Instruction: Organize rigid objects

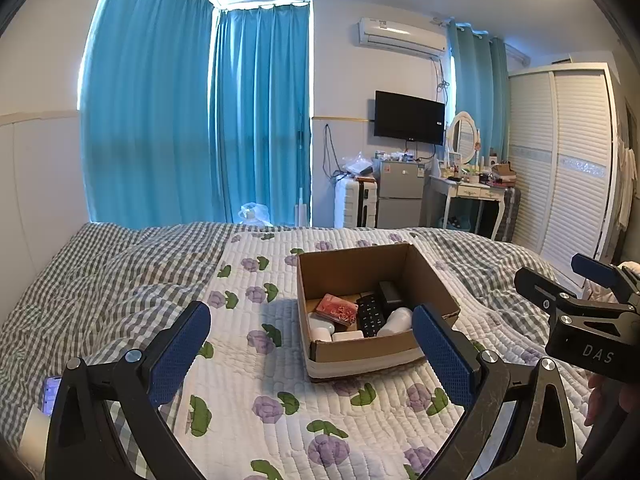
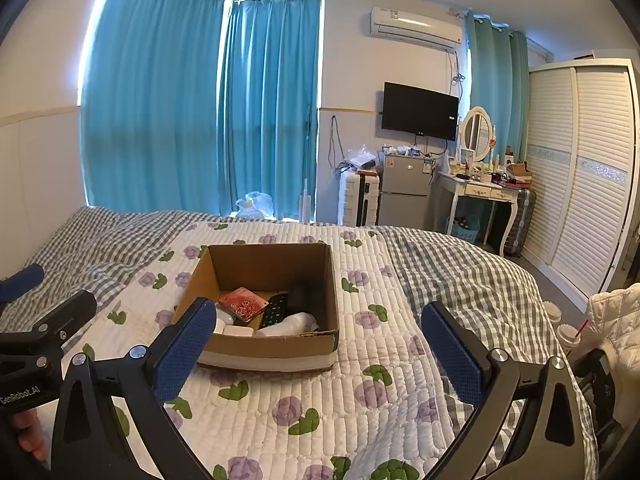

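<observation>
An open cardboard box (image 1: 352, 268) (image 2: 268, 262) sits on the flowered quilt of the bed. Inside it lie a red packet (image 1: 337, 309) (image 2: 243, 303), a black remote (image 1: 370, 315) (image 2: 275, 309), a black block (image 1: 390, 293) (image 2: 297, 295) and white bottles (image 1: 396, 320) (image 2: 290, 324). My left gripper (image 1: 312, 354) is open and empty, held above the quilt just in front of the box. My right gripper (image 2: 320, 354) is open and empty, in front of the box and to its right. Each gripper's body shows at the edge of the other's view.
The bed (image 2: 440, 264) has a grey checked cover on both sides of the quilt. Beyond it stand blue curtains (image 1: 200, 120), a small fridge (image 1: 400, 192), a suitcase (image 1: 356, 204), a dressing table (image 1: 472, 192) and a white wardrobe (image 1: 560, 160). A cup with a straw (image 2: 570, 338) stands at the right.
</observation>
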Motion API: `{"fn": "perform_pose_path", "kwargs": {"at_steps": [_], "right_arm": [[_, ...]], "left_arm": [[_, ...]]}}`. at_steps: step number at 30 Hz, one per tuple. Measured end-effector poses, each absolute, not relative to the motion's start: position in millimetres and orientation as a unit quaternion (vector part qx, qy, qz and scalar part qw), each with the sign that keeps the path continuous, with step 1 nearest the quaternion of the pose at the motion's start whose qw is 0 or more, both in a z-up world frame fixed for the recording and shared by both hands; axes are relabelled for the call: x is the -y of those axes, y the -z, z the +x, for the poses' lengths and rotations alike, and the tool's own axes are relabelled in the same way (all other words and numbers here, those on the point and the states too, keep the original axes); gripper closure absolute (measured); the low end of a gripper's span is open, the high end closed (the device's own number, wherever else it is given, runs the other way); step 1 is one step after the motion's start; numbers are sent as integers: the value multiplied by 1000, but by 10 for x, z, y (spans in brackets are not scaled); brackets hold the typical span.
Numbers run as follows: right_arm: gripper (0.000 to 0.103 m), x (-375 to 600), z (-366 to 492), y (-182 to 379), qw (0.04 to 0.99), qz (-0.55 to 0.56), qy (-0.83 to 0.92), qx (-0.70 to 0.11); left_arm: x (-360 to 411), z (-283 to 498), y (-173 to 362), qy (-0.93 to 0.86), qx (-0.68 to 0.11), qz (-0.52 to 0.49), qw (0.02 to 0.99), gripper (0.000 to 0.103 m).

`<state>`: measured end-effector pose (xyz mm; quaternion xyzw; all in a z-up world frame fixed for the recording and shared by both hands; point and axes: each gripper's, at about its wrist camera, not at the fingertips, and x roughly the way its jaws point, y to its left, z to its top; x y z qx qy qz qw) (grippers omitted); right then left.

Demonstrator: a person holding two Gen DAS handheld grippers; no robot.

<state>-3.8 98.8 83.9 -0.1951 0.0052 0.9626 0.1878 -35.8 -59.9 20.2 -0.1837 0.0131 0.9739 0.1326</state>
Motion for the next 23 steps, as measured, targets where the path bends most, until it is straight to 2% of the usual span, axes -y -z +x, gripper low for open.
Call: {"fn": "perform_pose_path", "kwargs": {"at_steps": [23], "right_arm": [[0,-981,-61,-785,186,-204,-961,-11]], "left_arm": [[560,-355,-148,-972,-19,-189,137,0]]}}
